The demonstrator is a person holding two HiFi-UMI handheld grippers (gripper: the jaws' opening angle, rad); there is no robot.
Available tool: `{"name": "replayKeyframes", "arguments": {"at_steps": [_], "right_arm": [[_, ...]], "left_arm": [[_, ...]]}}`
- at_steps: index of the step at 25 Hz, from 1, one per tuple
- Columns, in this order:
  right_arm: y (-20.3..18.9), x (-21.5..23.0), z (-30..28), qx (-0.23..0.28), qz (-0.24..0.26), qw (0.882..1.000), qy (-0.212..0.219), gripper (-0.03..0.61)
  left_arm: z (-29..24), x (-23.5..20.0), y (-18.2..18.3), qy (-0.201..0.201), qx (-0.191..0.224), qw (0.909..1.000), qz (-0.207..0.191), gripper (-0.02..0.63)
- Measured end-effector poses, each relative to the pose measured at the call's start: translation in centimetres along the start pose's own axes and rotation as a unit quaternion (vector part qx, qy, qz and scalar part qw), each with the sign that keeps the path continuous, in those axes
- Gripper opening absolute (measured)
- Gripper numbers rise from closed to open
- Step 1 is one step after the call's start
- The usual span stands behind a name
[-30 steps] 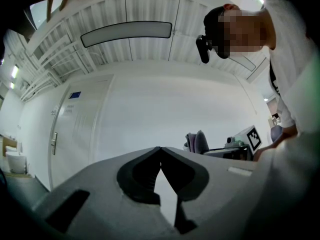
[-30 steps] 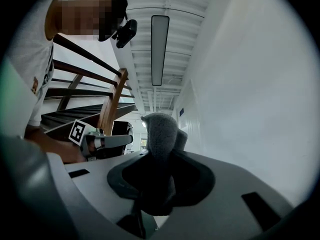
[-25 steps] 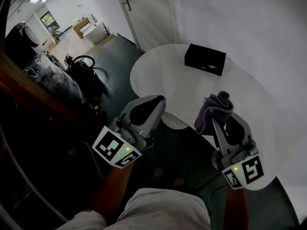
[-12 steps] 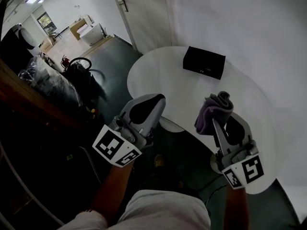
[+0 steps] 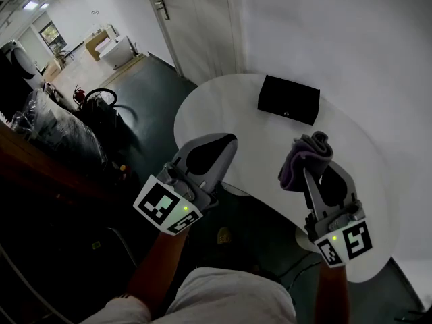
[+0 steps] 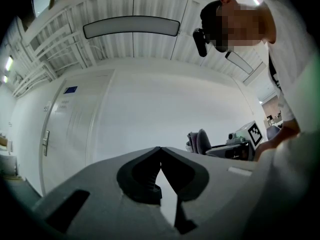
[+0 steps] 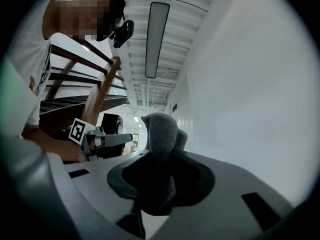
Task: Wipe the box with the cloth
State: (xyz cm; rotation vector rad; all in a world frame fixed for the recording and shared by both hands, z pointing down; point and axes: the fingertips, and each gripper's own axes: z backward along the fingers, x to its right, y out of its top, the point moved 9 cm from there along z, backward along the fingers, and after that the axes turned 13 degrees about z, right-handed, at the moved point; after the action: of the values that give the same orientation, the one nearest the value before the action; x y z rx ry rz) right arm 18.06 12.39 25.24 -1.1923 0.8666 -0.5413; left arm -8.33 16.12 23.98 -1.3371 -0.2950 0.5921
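A black box (image 5: 289,99) lies flat at the far side of the white round table (image 5: 256,147). My right gripper (image 5: 312,169) hangs above the table's near right part, shut on a folded purple-grey cloth (image 5: 305,157) that sticks up past its tips; in the right gripper view the cloth (image 7: 161,134) rises between the jaws. Over the table's near left edge my left gripper (image 5: 228,140) is shut with nothing in it, its jaw tips meeting (image 6: 160,149). Both grippers point toward the box and stand well short of it.
A white wall (image 5: 337,32) and a door (image 5: 182,25) stand right behind the table. Dark floor lies to the left, with a black bag (image 5: 101,106) and wrapped bundles (image 5: 54,127). A wooden rail (image 5: 40,167) runs along the left.
Both grippers have moved forward over the table toward the box, the right one still carrying the cloth. The box now sits nearer in the head view.
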Motion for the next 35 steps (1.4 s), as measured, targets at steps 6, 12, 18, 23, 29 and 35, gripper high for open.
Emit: {"name": "replayKeyframes", "arguments": {"at_steps": [6,12,18,23,29,35], "right_arm": [[-0.8,0.6,-5.5,-0.009,-0.004,1.0,-0.028,0.104],[-1.7,0.5,-9.7,-0.026,-0.002,0.998,-0.049,0.104],[-2.2,0.6,-12.6,-0.039,0.006,0.997,-0.073,0.104],[-2.5,1.2,-14.0,-0.05,0.011,0.995,-0.089,0.104],[-2.7,2.4,-14.8,-0.061,0.018,0.993,-0.099,0.104],[-3.5,4.5,-15.9,-0.06,0.025,0.993,-0.097,0.104]], "left_arm": [[-1.4,-6.2,0.4,-0.019,-0.007,0.9998,0.001,0.015],[-2.7,-11.3,0.1,-0.039,-0.02,0.999,0.007,0.015],[-4.4,-14.9,-0.4,-0.07,-0.032,0.997,0.007,0.015],[-5.7,-17.1,-1.0,-0.081,-0.041,0.9958,0.013,0.015],[-7.5,-18.7,-1.8,-0.087,-0.049,0.9948,0.021,0.015],[-9.9,-20.0,-2.6,-0.079,-0.062,0.9946,0.026,0.015]]}}
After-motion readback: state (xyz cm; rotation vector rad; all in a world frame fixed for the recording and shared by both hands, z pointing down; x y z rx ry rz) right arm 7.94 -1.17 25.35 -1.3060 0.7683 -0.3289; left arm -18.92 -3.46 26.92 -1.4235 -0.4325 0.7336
